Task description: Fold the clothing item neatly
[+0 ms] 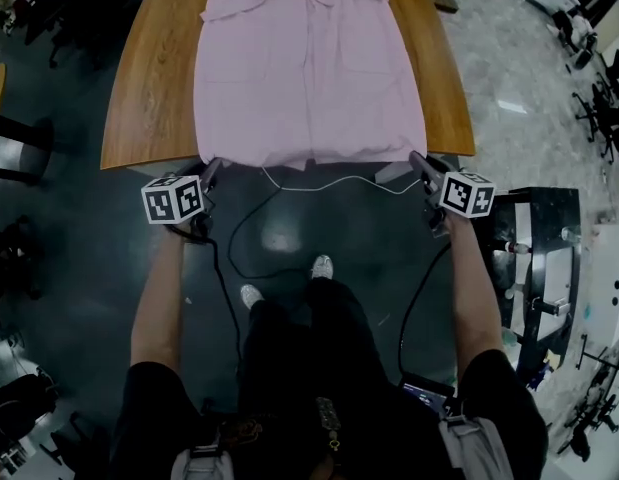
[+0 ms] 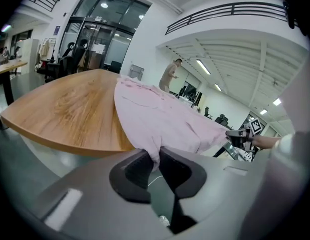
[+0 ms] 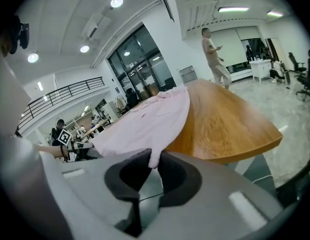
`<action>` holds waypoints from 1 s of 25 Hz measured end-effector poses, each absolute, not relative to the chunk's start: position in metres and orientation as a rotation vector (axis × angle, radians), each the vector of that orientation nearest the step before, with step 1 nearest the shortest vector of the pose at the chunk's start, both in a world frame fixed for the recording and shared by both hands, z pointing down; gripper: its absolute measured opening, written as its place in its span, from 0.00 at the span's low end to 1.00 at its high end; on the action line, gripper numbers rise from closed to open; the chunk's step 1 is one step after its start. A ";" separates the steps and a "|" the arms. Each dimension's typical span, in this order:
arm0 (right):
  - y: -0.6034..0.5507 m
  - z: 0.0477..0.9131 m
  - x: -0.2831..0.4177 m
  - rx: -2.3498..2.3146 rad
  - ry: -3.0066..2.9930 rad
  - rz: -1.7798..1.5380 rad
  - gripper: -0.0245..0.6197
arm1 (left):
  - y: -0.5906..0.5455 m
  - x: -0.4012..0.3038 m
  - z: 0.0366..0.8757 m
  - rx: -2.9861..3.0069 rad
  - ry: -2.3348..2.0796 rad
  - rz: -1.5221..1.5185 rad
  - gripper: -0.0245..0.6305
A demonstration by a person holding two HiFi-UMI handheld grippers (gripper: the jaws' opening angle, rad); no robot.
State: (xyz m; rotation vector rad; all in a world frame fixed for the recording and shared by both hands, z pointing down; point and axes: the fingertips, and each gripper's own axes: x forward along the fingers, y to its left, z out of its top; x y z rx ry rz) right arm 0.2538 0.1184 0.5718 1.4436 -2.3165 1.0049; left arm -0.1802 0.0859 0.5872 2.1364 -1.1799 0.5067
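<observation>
A: Head view?
B: The pink garment lies spread flat on the wooden table, with its near hem hanging slightly over the table's near edge. The left gripper is at the hem's left corner and the right gripper at its right corner.
A: Left gripper view?
B: The jaws are clamped on a pinch of the hem corner. The cloth runs up from them onto the tabletop.
A: Right gripper view?
B: The jaws are closed on the other hem corner, with fabric pinched between the pads. The rest of the garment lies on the table.
</observation>
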 end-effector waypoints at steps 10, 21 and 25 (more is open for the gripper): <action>0.095 0.532 0.264 1.353 -2.426 0.985 0.10 | 0.073 -0.178 0.547 2.081 -1.298 0.581 0.11; 0.039 0.490 0.228 1.205 -2.557 0.962 0.10 | 0.039 -0.162 0.521 2.104 -1.259 0.613 0.11; -0.003 0.472 0.202 1.134 -2.586 0.929 0.10 | 0.029 -0.153 0.522 2.123 -1.186 0.711 0.11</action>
